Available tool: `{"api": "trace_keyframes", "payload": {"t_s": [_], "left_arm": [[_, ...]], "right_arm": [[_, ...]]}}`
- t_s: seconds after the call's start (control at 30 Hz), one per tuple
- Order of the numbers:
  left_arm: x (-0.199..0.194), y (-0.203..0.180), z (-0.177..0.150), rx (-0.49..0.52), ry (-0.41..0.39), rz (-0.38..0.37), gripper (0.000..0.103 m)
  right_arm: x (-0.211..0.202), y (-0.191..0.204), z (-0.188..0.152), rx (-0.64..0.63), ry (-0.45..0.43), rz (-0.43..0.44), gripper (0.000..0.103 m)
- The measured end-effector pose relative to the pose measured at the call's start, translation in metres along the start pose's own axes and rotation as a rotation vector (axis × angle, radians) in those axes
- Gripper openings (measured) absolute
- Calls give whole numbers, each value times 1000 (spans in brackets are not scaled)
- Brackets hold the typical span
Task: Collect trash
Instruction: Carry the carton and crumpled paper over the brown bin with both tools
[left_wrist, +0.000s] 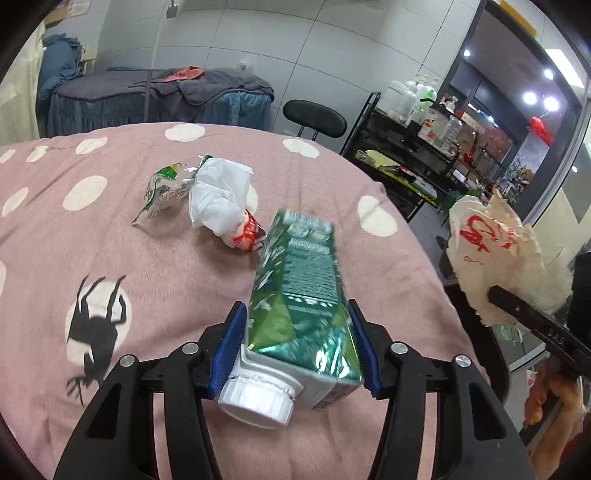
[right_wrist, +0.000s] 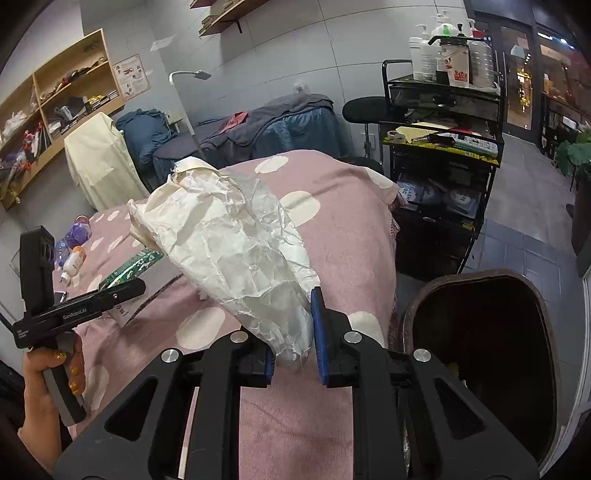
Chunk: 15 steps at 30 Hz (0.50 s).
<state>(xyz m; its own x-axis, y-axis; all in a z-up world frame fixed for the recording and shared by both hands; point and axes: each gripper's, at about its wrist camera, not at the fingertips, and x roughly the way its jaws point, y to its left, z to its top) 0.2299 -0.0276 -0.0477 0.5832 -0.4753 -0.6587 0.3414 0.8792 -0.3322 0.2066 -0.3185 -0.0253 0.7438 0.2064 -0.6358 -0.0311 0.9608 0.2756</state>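
Note:
A green drink carton (left_wrist: 299, 295) with a white screw cap sits between the blue pads of my left gripper (left_wrist: 295, 306), which is shut on it above the pink dotted blanket (left_wrist: 110, 258). Farther back on the blanket lie a crumpled white plastic bag with red print (left_wrist: 221, 206) and a torn green-and-white wrapper (left_wrist: 160, 192). My right gripper (right_wrist: 293, 332) is shut on a crumpled cream paper bag (right_wrist: 236, 243), held over the bed's right edge. In the left wrist view the same paper bag (left_wrist: 495, 251) shows at far right. A dark open trash bin (right_wrist: 480, 275) stands just right of the bed.
A black cart (right_wrist: 443, 147) with bottles stands beyond the bin. A black stool (left_wrist: 314, 118) and a second bed with grey towels (left_wrist: 166, 96) are behind. Small bottles (right_wrist: 74, 258) lie at the blanket's far left. A person's hand (right_wrist: 48, 373) holds the left gripper's handle.

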Motion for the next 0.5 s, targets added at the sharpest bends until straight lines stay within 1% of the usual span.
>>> {"api": "trace_keyframes", "payload": {"t_s": [0.07,0.17,0.37,0.5], "left_arm": [[-3,-6,-3,7,-9,-8,51],[-6,-14,-8,26,-33,7,51],[-18,-29,-11,27,-71,-30,51],[-27,-47,-16,49,-90,-62,51]], "right_arm": [[-4,-3,-5,15,-3,4,18],[-10,-9,-12,31,-3,3,18],[-27,-21,-23,57,-23,-14,18],[-42,-34,-30,90,-42,-30,18]]}}
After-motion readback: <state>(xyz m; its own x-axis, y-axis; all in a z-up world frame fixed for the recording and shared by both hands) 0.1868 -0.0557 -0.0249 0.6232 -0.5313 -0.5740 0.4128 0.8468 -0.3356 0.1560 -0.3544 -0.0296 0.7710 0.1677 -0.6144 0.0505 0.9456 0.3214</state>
